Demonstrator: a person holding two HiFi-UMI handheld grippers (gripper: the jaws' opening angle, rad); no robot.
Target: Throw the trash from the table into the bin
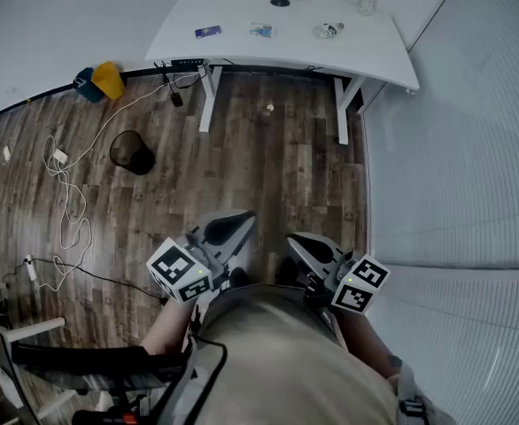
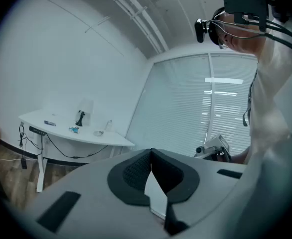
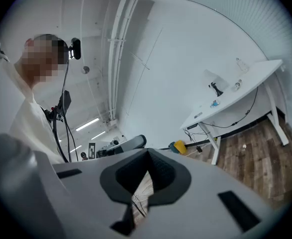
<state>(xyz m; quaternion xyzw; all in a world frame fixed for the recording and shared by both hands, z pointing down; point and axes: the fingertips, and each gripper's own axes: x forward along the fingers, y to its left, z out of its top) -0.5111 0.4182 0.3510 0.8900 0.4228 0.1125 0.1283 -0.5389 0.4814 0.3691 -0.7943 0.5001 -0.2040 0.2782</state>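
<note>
At the far left we see the black mesh bin on the wood floor, well apart from the white table. The trash lies on the table in a row: a blue packet, a pale wrapper, a crumpled scrap and a clear bottle. Close to our body, our left gripper has its 2 jaws together with nothing between them. Just beside it, our right gripper is likewise closed and empty.
</note>
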